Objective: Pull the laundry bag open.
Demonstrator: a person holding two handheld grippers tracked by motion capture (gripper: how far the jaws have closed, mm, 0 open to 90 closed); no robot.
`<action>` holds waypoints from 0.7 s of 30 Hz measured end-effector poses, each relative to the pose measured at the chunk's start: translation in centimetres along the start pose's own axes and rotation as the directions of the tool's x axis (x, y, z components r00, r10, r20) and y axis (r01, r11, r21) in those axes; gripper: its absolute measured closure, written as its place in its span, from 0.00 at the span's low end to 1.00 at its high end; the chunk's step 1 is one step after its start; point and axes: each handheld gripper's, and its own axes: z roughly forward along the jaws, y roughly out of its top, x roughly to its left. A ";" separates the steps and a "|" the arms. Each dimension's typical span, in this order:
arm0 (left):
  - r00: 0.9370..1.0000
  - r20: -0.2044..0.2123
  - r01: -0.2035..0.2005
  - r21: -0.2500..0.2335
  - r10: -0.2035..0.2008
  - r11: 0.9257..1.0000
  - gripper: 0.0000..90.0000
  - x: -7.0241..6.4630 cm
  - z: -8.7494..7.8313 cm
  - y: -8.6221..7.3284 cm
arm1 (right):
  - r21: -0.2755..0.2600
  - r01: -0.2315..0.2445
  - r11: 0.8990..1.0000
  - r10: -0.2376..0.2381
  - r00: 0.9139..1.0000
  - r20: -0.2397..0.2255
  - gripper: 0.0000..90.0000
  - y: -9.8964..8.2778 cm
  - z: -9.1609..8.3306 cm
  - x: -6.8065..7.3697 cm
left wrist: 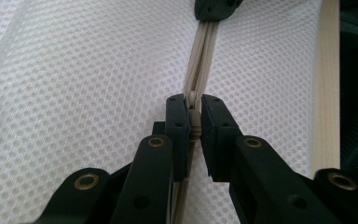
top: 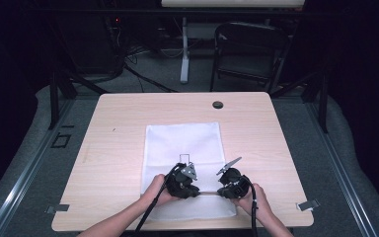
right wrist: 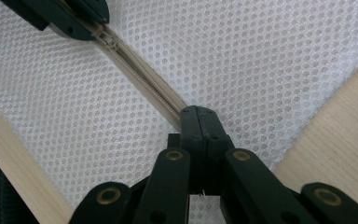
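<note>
The left gripper (left wrist: 194,122) has its two black jaws closed on the small beige zipper pull (left wrist: 195,122), which sits pinched between the pads. From that pull, the beige zipper (left wrist: 200,65) runs straight away across a white mesh bag (left wrist: 98,70) to the right gripper (left wrist: 216,7), seen at the far end of the zipper. In the right gripper view, the right gripper (right wrist: 199,122) has its jaws pressed fully together, clamping the end of the zipper (right wrist: 142,79) and the mesh fabric there; the zipper's teeth run diagonally from those jaws up to the left gripper (right wrist: 81,21), which holds the pull at the other end. From above, the mesh bag (top: 183,143) lies flat on a light wooden table (top: 108,148), on the half nearer the person, and the zipper (top: 207,193) crosses the bag close to its near edge. The left gripper (top: 195,190) meets the zipper at its left end and the right gripper (top: 220,192) at its right end, the two facing each other just above the bag. A person's hands hold both grippers. A small dark outline (top: 183,158) is printed on the bag just beyond the left gripper. A round dark hole (top: 217,104) lies in the table well beyond the bag's far edge.
</note>
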 end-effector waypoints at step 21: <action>1.000 0.000 -0.027 -0.006 0.027 1.000 0.91 -0.4 1.3 1.6 | 0.069 -0.021 0.997 0.020 1.000 0.019 1.00 -0.7 -0.8 -1.0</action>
